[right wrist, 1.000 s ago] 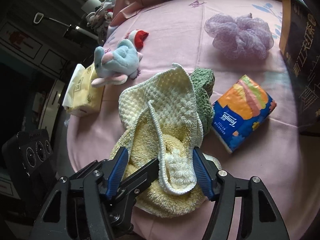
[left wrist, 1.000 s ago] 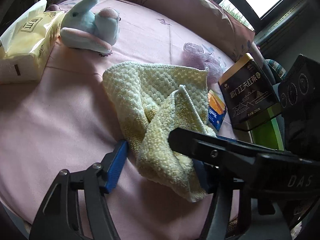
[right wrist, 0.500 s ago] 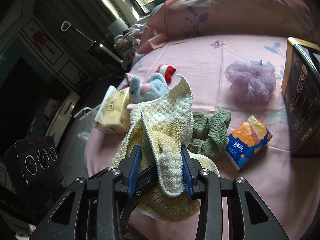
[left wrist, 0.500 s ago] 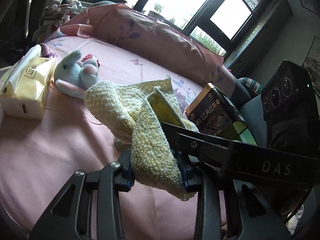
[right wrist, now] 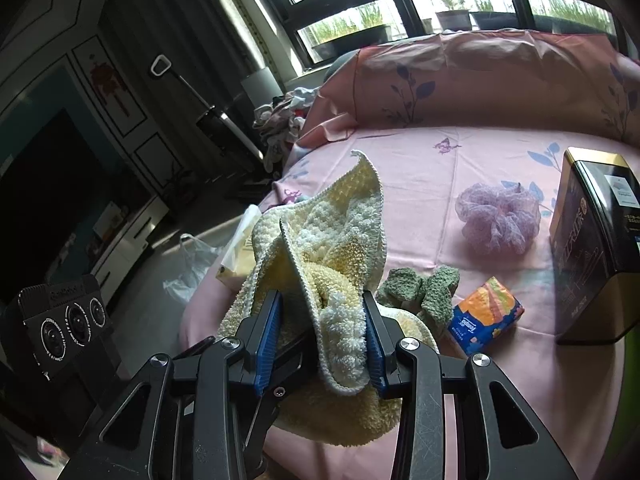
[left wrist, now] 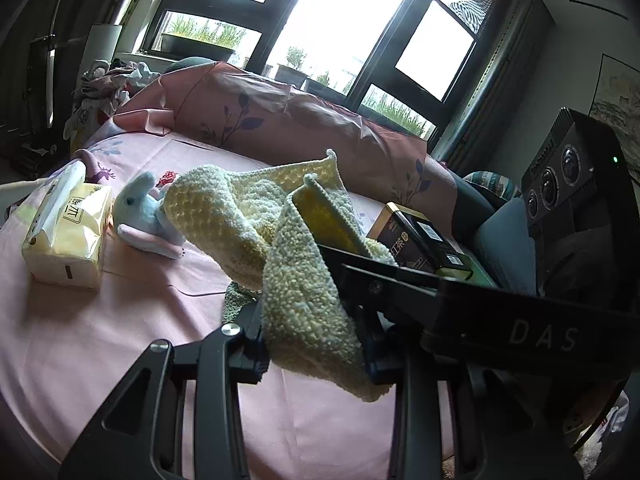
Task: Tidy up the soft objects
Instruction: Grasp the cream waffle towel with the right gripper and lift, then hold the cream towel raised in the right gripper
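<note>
A pale yellow knitted towel hangs bunched between both grippers, lifted above the pink bed sheet. My left gripper is shut on one fold of it. My right gripper is shut on another fold of the towel, close beside the left one. A green knitted cloth lies on the sheet just under and right of the towel. A blue plush animal lies behind the towel. A purple bath pouf sits farther right.
A yellow tissue pack stands at the left. A dark tea tin stands at the right with a blue-orange tissue packet beside it. A pink pillow lines the far edge. The bed edge drops to the floor at the left.
Both grippers closed on the yellow towel and lifted it off the sheet. The green cloth beneath became uncovered. Both views tilted up toward the window.
</note>
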Demonstrator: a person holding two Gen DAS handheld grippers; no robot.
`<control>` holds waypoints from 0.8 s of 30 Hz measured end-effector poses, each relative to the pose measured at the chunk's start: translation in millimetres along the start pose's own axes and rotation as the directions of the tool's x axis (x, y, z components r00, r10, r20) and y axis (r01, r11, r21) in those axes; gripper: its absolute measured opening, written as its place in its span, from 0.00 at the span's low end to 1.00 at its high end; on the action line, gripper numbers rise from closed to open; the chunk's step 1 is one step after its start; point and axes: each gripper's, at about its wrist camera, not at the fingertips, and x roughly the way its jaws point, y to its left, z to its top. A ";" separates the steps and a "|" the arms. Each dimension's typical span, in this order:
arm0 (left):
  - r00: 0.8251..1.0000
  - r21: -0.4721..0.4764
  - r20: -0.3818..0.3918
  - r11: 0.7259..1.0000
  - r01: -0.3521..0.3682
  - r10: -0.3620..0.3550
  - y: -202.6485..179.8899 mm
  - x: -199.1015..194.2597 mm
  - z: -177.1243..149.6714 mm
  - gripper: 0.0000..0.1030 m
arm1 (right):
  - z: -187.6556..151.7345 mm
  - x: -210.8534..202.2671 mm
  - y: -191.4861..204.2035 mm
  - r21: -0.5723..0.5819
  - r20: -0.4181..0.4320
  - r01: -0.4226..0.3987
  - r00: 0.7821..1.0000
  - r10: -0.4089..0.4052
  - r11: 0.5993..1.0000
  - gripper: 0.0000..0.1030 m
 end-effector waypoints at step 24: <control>0.998 -0.013 0.035 0.999 0.047 -0.046 8.9 12.1 -13.6 0.31 | -6.7 11.4 10.5 -0.046 -0.005 0.134 0.991 -0.134 0.990 0.40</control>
